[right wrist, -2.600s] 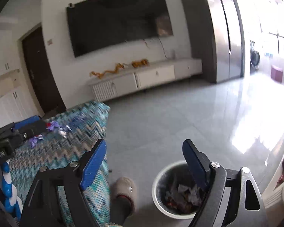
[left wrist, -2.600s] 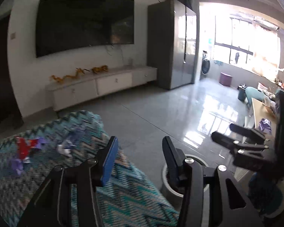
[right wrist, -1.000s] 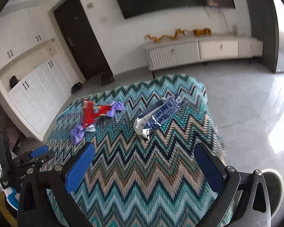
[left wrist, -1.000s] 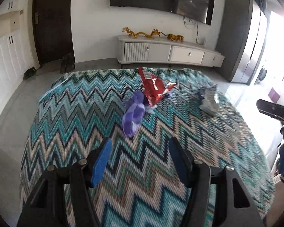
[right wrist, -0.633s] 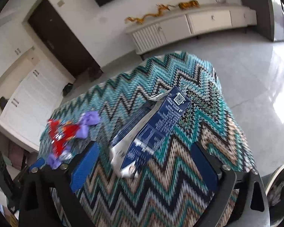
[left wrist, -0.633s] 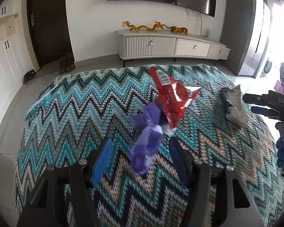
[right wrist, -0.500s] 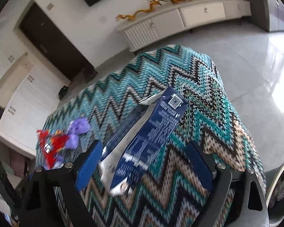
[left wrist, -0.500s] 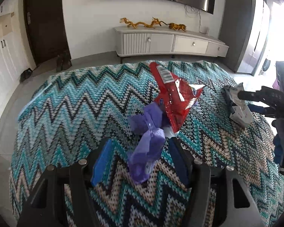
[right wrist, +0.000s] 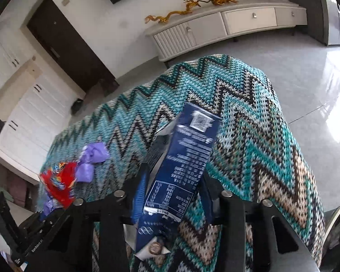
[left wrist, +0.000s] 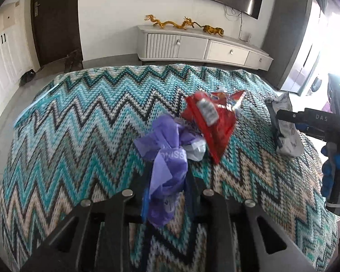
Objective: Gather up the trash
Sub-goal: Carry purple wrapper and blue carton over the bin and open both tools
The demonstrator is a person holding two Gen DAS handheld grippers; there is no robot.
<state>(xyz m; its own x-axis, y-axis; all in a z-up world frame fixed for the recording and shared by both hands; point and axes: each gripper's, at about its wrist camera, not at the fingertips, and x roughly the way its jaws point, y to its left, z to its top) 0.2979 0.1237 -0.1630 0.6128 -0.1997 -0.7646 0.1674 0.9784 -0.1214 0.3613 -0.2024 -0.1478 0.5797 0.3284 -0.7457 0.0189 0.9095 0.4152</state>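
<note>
Left wrist view: left tool (left wrist: 166, 189), jaws just closed, clamps the purple plastic bag (left wrist: 167, 165) beside the red snack wrapper (left wrist: 212, 122); right tool (right wrist: 173, 195), also just closed, pinches the blue packet (right wrist: 183, 165) right of that wrapper on the zigzag blanket (left wrist: 79, 131).

The zigzag blanket (left wrist: 79, 136) lies bare across its left half, open for a reach. Toward the right, a red wrapper (left wrist: 212, 122) touches the purple bag (left wrist: 167, 158), crowding that spot. The shiny floor (right wrist: 306, 68) beyond is open.
</note>
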